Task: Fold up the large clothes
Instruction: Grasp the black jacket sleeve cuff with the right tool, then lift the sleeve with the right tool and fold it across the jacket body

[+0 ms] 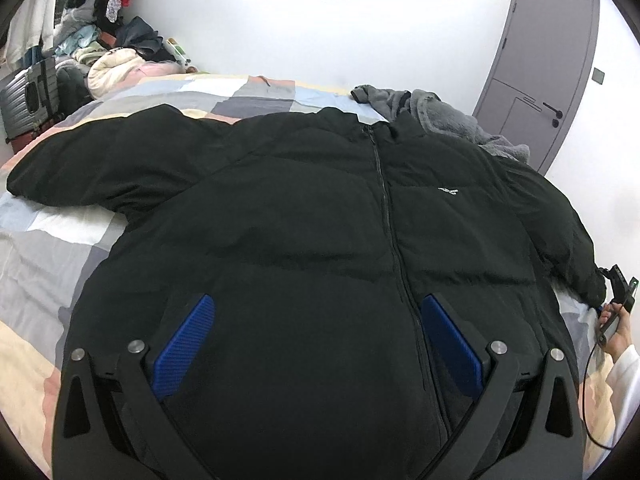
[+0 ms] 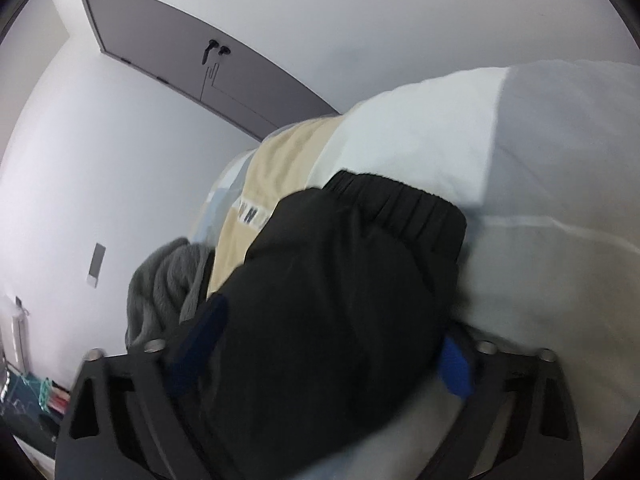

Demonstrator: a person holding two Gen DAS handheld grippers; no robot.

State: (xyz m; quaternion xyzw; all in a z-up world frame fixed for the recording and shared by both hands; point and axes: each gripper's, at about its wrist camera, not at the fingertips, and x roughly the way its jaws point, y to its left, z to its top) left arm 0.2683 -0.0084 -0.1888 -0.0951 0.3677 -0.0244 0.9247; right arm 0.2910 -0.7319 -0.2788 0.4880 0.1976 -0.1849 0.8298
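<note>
A large black puffer jacket (image 1: 320, 208) lies zipped and front up on the bed, both sleeves spread out. My left gripper (image 1: 316, 332) is open above the jacket's lower front, its blue pads wide apart over the zip line. My right gripper (image 2: 320, 344) is open around the end of the jacket's right sleeve (image 2: 340, 280), near its elastic cuff (image 2: 404, 204). The sleeve fills the gap between the blue pads, which stand wide apart. The right gripper (image 1: 616, 292) also shows in the left wrist view at the sleeve end, held by a hand.
The bed has a patchwork quilt (image 1: 48, 248) in grey, white, peach and blue. A grey fleece garment (image 1: 432, 112) lies beside the jacket's collar. A clothes pile (image 1: 108, 52) and a suitcase (image 1: 28, 96) stand far left. A grey door (image 1: 540, 76) is at the right.
</note>
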